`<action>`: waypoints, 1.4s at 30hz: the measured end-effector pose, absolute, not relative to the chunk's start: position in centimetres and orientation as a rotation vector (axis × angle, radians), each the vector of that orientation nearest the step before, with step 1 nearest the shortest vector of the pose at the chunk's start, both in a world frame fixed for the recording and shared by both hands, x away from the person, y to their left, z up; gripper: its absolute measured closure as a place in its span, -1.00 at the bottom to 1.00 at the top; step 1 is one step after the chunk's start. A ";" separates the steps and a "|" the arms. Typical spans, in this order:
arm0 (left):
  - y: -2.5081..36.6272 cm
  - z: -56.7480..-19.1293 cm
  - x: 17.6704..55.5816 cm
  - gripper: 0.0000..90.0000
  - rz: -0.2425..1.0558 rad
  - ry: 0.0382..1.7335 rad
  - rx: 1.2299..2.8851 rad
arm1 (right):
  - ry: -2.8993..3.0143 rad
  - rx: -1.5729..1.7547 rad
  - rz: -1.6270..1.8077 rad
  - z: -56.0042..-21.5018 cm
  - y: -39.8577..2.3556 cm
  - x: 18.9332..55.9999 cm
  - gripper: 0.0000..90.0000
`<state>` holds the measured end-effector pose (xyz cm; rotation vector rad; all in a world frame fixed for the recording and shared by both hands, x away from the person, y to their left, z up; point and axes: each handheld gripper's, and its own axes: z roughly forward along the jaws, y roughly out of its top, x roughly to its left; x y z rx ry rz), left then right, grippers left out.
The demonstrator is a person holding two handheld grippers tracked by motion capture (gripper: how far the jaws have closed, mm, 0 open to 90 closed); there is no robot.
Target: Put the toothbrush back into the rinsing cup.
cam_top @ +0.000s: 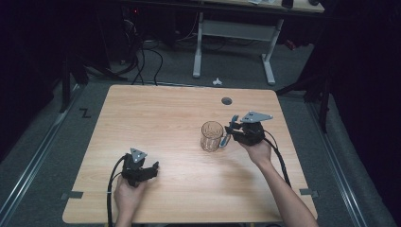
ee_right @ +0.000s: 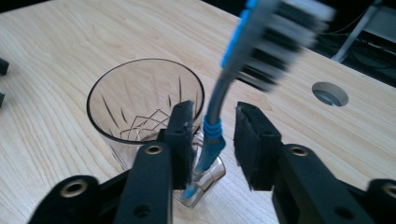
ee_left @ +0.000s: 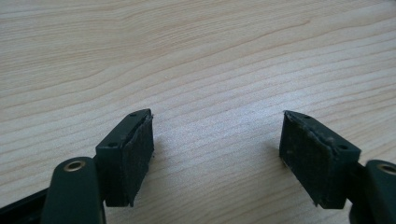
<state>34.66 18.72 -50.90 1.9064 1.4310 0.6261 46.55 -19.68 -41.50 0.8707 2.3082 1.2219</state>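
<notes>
A clear cut-glass mug (cam_top: 211, 136) stands upright right of the table's middle, its handle towards my right gripper (cam_top: 231, 129). In the right gripper view the mug (ee_right: 140, 107) is empty and lies just beyond the jaws. A blue and grey toothbrush (ee_right: 224, 88) stands tilted between them, its blurred bristle head up and its lower tip by the mug's handle. The right gripper (ee_right: 214, 111) is open, with a gap between the brush and the right pad. My left gripper (cam_top: 153, 168) rests low at the near left; its jaws (ee_left: 217, 122) are open with only bare wood between them.
The wooden table (cam_top: 156, 113) has a round cable hole (cam_top: 227, 100) at its far right, also seen in the right gripper view (ee_right: 330, 93). Beyond the table stands a white desk frame (cam_top: 231, 42) with cables on the grey floor.
</notes>
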 end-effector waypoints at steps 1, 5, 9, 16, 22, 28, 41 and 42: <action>18.7 -50.9 34.7 -0.41 0.626 1.431 1.907 | 2.303 0.878 1.228 -41.5 -19.8 46.6 0.45; 18.7 -50.9 34.7 -0.41 0.626 1.431 1.906 | 2.281 0.930 1.255 -41.5 -20.6 46.6 0.36; 18.7 -50.9 34.7 -0.41 0.626 1.431 1.907 | 2.273 0.944 1.265 -41.4 -21.1 46.4 0.31; 18.7 -50.9 34.7 -0.41 0.626 1.431 1.907 | 2.263 0.936 1.280 -40.8 -21.5 45.9 0.29; 18.7 -50.9 34.7 -0.41 0.626 1.431 1.907 | 2.263 0.922 1.290 -40.6 -21.6 45.4 0.29; 18.7 -50.9 34.7 -0.41 0.626 1.431 1.906 | 2.255 0.920 1.300 -40.3 -21.9 45.1 0.28; 18.7 -50.9 34.7 -0.41 0.626 1.431 1.906 | 2.218 0.968 1.339 -40.3 -23.4 44.3 0.32; 18.7 -50.9 34.7 -0.41 0.626 1.431 1.907 | 2.213 0.968 1.343 -40.2 -23.5 44.2 0.32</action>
